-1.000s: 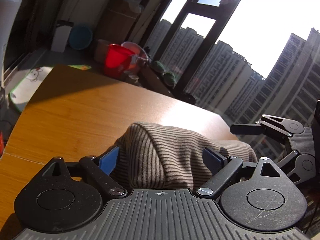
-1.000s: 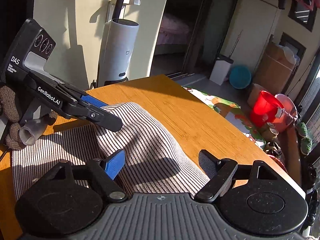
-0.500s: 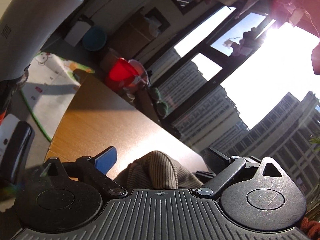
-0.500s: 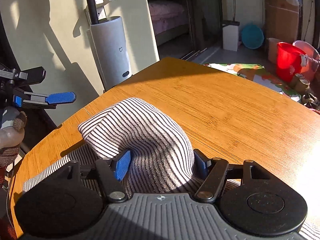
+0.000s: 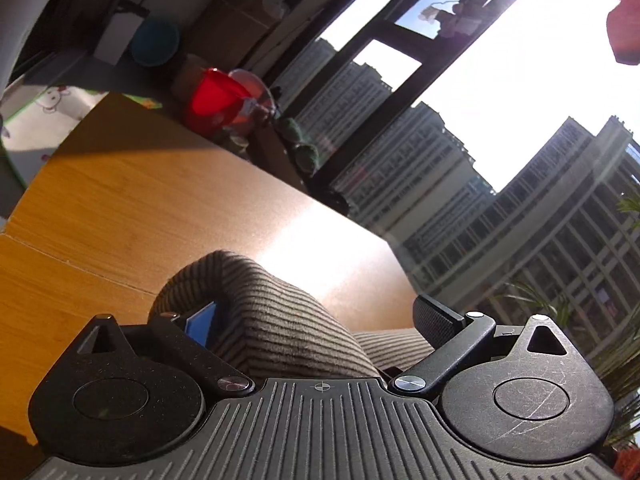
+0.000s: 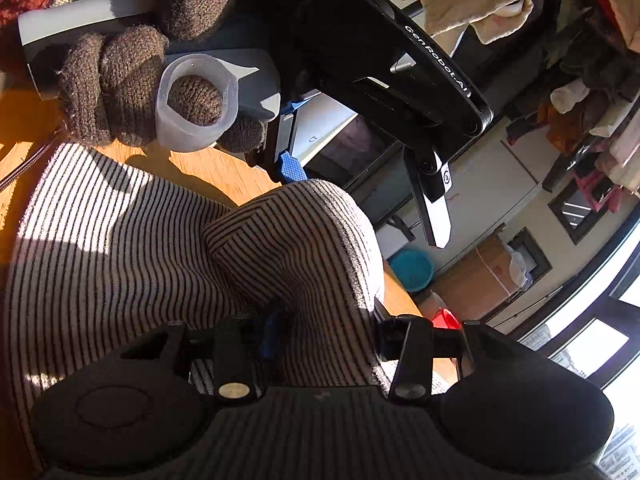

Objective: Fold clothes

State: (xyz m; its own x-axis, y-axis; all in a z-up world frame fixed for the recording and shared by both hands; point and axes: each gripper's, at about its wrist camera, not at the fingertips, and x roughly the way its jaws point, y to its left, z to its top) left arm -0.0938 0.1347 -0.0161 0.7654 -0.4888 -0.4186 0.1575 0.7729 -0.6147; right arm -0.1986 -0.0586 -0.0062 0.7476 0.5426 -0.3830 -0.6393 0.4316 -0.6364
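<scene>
The striped knit garment [image 6: 120,248] lies on the wooden worktop [image 5: 140,216], bunched up between both tools. The right hand-held gripper [image 6: 324,334] pinches a raised fold of it. The left hand-held gripper [image 5: 320,316] stands wide apart, with fabric heaped against its blue pad [image 5: 202,322]. A red bucket [image 5: 210,96] stands beyond the worktop.

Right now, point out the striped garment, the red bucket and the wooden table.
striped garment [image 6: 288,248], right wrist view, on its raised fold.
red bucket [image 5: 210,98], left wrist view, on its side wall.
wooden table [image 5: 140,204], left wrist view, on bare top.

Striped garment [image 5: 280,320] on table [image 5: 140,208]; bucket [image 5: 210,98] beyond table
</scene>
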